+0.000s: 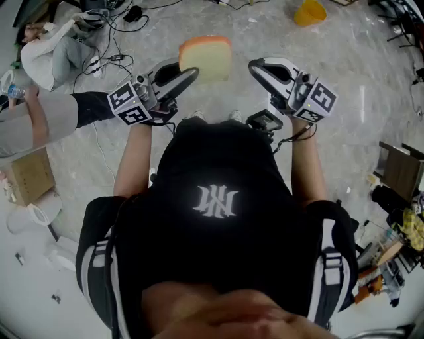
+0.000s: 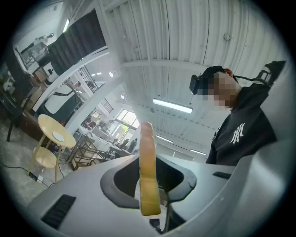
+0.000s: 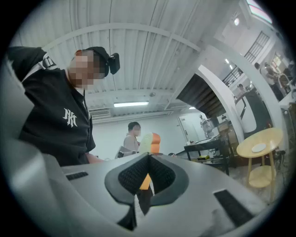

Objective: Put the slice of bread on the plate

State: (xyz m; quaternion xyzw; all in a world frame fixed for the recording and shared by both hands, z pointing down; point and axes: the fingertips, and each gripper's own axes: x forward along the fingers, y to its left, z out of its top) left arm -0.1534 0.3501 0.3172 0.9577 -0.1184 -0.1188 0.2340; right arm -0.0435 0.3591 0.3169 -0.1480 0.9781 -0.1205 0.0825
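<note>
A slice of bread [image 1: 207, 58], pale with an orange-brown crust, hangs in the air in front of the person's chest. My left gripper [image 1: 192, 71] is shut on its lower left edge. In the left gripper view the bread [image 2: 147, 152] stands edge-on, clamped between the jaws of the left gripper [image 2: 149, 185]. My right gripper [image 1: 255, 66] hovers just right of the bread with its jaws together and nothing held. In the right gripper view the bread [image 3: 150, 140] shows beyond the closed right gripper [image 3: 148, 159]. A small white plate [image 2: 58, 136] [image 3: 259, 147] lies on a round yellow side table [image 2: 48, 127] [image 3: 266, 139].
Grey marble floor lies below. Cables [image 1: 109, 40] and a seated person [image 1: 46, 59] are at the upper left, a cardboard box [image 1: 26, 175] at the left, clutter [image 1: 397, 218] at the right. A yellow object [image 1: 309, 12] stands far ahead. Another person [image 3: 133, 136] stands in the background.
</note>
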